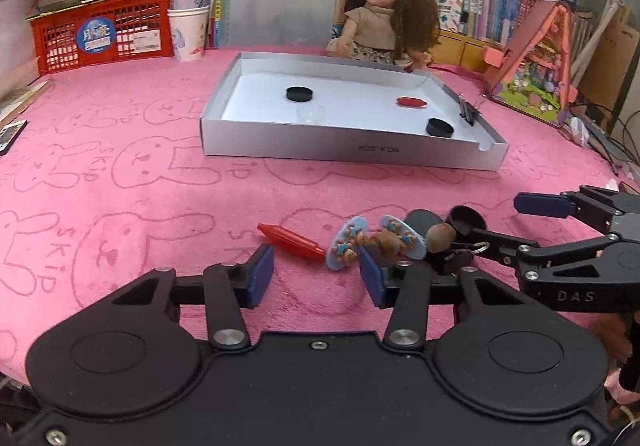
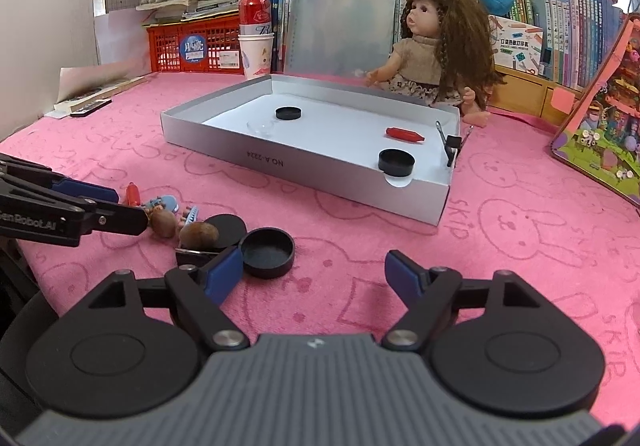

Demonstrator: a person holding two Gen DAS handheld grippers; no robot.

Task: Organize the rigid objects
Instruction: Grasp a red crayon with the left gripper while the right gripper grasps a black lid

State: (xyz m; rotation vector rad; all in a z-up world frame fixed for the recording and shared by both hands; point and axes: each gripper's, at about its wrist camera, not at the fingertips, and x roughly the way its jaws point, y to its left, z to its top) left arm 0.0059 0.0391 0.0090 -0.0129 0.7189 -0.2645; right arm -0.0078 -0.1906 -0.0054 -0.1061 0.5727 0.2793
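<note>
A silver shallow box lies on the pink cloth and holds two black caps, a red piece and a clear dome. Near me lies a pile: a red piece, two blue bear discs, brown nuts and black caps. My left gripper is open, just before the red piece and a disc. My right gripper is open beside the upturned black cap.
A doll sits behind the box. A red crate, a cup with a can, books and a toy house line the back. A binder clip grips the box's right wall.
</note>
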